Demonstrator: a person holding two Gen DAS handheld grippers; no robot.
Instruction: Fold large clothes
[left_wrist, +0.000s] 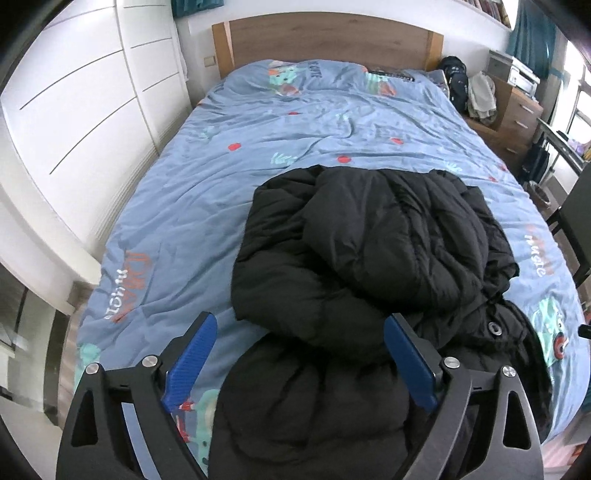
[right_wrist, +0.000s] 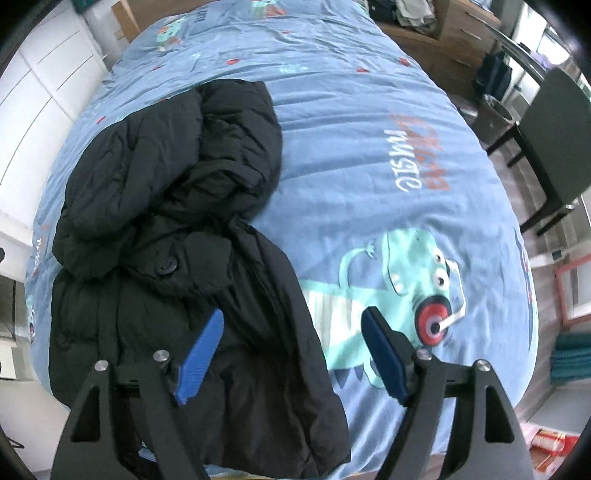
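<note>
Black puffer coat (left_wrist: 369, 258) lies beneath both downward-tilted, gaping tongs (left_wrist: 300, 354), empty.

Left tongs (left_wrist: 300, 330) point steeply downward, blue pads spread wide with nothing gripped; right tongs (right_wrist: 291, 328) tilt down more steeply, likewise spread and empty

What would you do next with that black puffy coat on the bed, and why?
Probably lower the right gripper onto the near hem of the black coat and fold it up toward the hood. Both grippers are open and empty, the left gripper too, and the coat lies bunched on the blue duvet.
</note>
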